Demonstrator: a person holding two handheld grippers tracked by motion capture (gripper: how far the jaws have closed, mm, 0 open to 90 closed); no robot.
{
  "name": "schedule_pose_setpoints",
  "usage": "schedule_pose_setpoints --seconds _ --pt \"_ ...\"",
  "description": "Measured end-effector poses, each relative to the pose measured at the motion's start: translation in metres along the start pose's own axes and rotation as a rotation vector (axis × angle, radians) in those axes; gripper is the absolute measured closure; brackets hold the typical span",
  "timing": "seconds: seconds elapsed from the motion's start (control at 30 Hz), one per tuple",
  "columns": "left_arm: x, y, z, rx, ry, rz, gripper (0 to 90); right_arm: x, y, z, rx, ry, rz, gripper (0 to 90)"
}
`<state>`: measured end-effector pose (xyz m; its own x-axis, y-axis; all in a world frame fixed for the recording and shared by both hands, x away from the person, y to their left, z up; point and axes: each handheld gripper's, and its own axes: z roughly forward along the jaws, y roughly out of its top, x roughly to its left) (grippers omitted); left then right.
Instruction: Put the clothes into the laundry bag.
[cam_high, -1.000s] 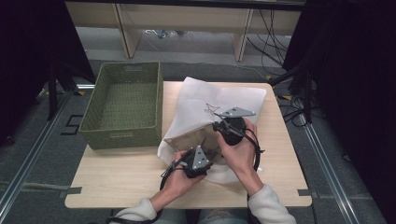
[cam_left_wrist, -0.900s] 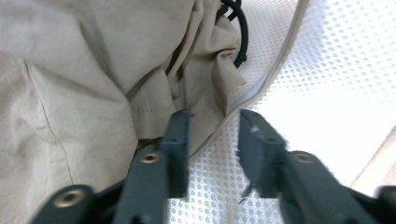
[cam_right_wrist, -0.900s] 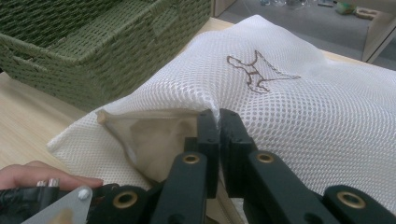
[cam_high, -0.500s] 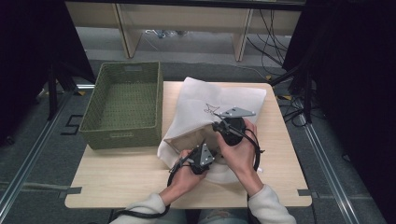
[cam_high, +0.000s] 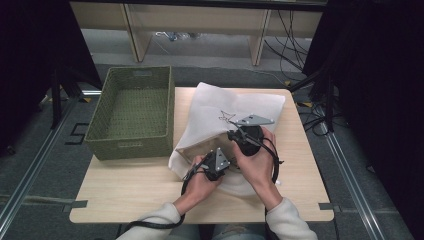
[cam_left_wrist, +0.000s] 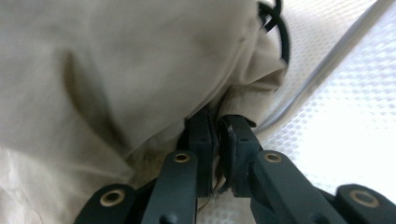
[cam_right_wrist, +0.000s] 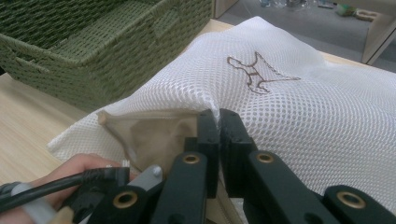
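Beside the basket, on the table, a white mesh bag lies open-mouthed. The left gripper has just been closing, fingers pinching the beige cloth inside; the right gripper, clenched, grasps the bag's rim. Both look soft, light and floppy, best held by edges.

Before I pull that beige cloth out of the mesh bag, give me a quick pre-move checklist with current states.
1. Right gripper pinches the upper edge of the mesh bag: ok.
2. Left gripper, jaws just closing, grips the beige cloth: ok.
3. Bag mouth held open: ok.
4. Cloth free of snags inside the bag: cannot tell.
5. Green basket empty, beside the bag: ok.
6. Black cable clear of the cloth: cannot tell.
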<state>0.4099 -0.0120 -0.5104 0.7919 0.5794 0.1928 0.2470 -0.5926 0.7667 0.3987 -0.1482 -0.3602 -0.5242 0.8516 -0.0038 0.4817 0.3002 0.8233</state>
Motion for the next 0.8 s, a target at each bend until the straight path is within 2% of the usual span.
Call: schedule_pose_setpoints --seconds 0.03,0.07,0.1,0.13,0.2,0.27,0.3,0.37,0.4,0.43,0.47,0.6,0.73,0.77,0.8 --pt "-0.004 -0.002 0.002 -0.053 0.007 -0.063 82.2 0.001 0.001 -0.002 0.012 0.001 0.021 88.6" --pt "-0.004 -0.003 0.0 -0.058 0.015 -0.067 82.2 0.0 0.001 -0.002 0.011 -0.002 0.0 88.5" --pt "-0.001 -0.003 -0.007 -0.014 0.013 -0.001 82.0 0.0 0.001 -0.003 0.014 -0.002 0.012 88.6" --pt "-0.001 -0.004 -0.009 -0.035 0.024 -0.012 81.7 -0.002 0.001 -0.003 0.014 -0.003 -0.001 88.5" --pt "0.001 -0.006 -0.018 -0.032 0.046 0.0 81.0 -0.003 0.001 -0.001 0.009 -0.01 0.002 88.5" --pt "0.005 -0.009 -0.022 -0.037 0.062 -0.014 80.1 -0.003 0.0 0.0 0.009 0.002 0.008 88.5" --pt "0.007 -0.01 -0.025 -0.034 0.061 -0.012 79.4 -0.002 0.0 -0.001 0.029 0.0 0.015 88.5" --pt "0.011 -0.013 -0.03 -0.023 0.064 -0.002 78.6 -0.003 0.0 0.0 0.015 -0.002 -0.018 88.5" --pt "0.011 -0.015 -0.032 -0.025 0.071 -0.002 78.4 -0.002 0.0 -0.001 0.024 -0.003 -0.009 88.5" --pt "0.011 -0.016 -0.033 -0.036 0.075 -0.011 78.1 -0.002 0.0 0.0 0.01 -0.009 -0.018 88.5" --pt "0.013 -0.017 -0.037 -0.008 0.062 0.016 77.7 -0.002 0.0 -0.001 0.017 -0.014 -0.019 88.5" --pt "0.015 -0.023 -0.046 -0.009 0.073 0.011 74.6 -0.001 0.0 -0.001 0.033 0.0 0.015 88.5" --pt "0.017 -0.03 -0.057 0.005 0.094 0.022 69.6 -0.002 0.0 -0.001 0.018 -0.01 -0.008 88.5" --pt "0.017 -0.031 -0.058 0.003 0.093 0.015 68.3 -0.001 0.0 -0.002 0.032 -0.008 0.006 88.5" --pt "0.019 -0.032 -0.059 0.019 0.097 0.031 66.8 -0.001 0.0 -0.002 0.031 -0.008 0.004 88.5"
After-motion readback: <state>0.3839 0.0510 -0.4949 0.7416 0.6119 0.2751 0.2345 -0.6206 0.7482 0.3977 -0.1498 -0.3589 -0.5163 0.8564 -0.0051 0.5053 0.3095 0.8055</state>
